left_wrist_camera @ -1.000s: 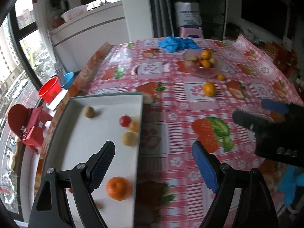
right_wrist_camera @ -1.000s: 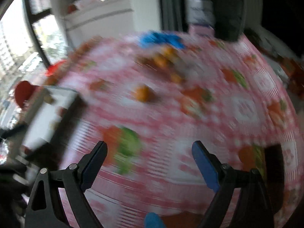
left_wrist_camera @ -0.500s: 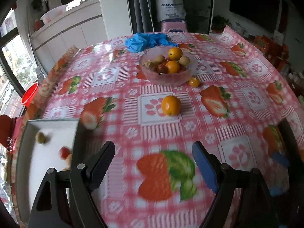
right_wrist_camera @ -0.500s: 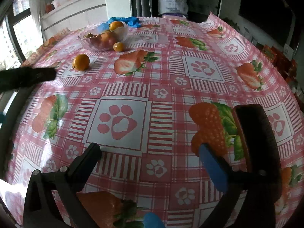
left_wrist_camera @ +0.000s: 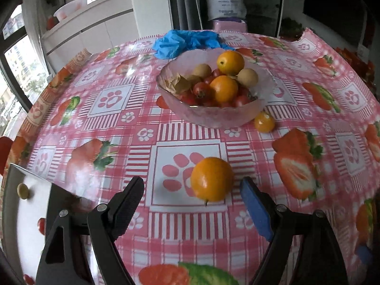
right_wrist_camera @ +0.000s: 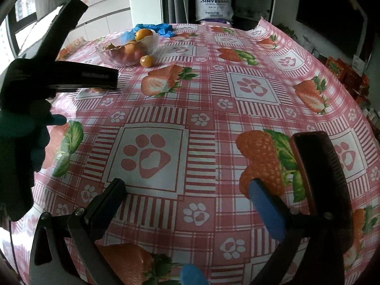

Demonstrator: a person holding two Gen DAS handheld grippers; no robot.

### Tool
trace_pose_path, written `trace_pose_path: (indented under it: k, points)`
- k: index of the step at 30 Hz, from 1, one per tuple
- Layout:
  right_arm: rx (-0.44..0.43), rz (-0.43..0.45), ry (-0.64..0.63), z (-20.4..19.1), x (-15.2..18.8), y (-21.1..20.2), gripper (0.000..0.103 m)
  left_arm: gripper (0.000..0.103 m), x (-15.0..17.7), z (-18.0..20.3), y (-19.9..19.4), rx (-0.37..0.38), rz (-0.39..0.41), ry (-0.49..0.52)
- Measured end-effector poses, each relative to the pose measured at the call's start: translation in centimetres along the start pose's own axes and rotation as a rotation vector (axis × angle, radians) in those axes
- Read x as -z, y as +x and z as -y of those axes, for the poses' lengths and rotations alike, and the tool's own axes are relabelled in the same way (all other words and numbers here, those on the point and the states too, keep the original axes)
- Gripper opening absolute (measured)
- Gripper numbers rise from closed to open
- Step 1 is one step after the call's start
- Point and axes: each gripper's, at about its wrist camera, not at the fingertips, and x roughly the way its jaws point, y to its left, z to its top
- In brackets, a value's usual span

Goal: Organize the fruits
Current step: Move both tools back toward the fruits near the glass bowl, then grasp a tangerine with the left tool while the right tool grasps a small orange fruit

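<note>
At the far left of the left wrist view, the white tray (left_wrist_camera: 28, 216) now shows only as a sliver with a small greenish fruit (left_wrist_camera: 23, 191) on it, where a second ago it filled the lower left with several fruits inside; the camera has swung away from it and across the pink strawberry-print tablecloth (left_wrist_camera: 114, 123). Between the tips of the left gripper (left_wrist_camera: 191, 196), whose jaws stand spread and have just closed a little, a loose orange (left_wrist_camera: 211, 178) now sits on a paw-print square, nearer the blue right finger than the black left one, with neither pad touching it. It is round, bright orange and glossy, with a small stem nub at its lower edge. Beyond it the clear pink bowl (left_wrist_camera: 209, 116) looms larger than before, heaped with two oranges, red cherry tomatoes, pale tan round fruits and a dry husk. A small orange fruit (left_wrist_camera: 264, 121) lies against the bowl's right foot, and blue gloves (left_wrist_camera: 187, 41) are bunched behind it. From the right wrist view, the left gripper (right_wrist_camera: 78, 47) and a blue-gloved hand (right_wrist_camera: 21, 128) crowd the left edge, the blur of a second ago is gone, and the right gripper (right_wrist_camera: 187, 190) hangs over bare cloth, its jaws having just opened wide with nothing between them.
</note>
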Motion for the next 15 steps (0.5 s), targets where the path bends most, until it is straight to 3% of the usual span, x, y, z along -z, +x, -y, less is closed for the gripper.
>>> trace_pose_path:
  k: [5, 9, 15]
  points:
    - [0.0, 0.0, 0.0, 0.0, 0.0, 0.0, 0.103, 0.035, -0.1, 0.2, -0.1, 0.083, 0.012, 0.02]
    - [0.0, 0.0, 0.001, 0.0, 0.0, 0.0, 0.103, 0.036, 1.0, 0.3, -0.9, 0.077, 0.027, 0.068]
    - [0.0, 0.0, 0.001, 0.0, 0.0, 0.0, 0.103, 0.036, 5.9, -1.9, -3.9, 0.08, 0.047, 0.025]
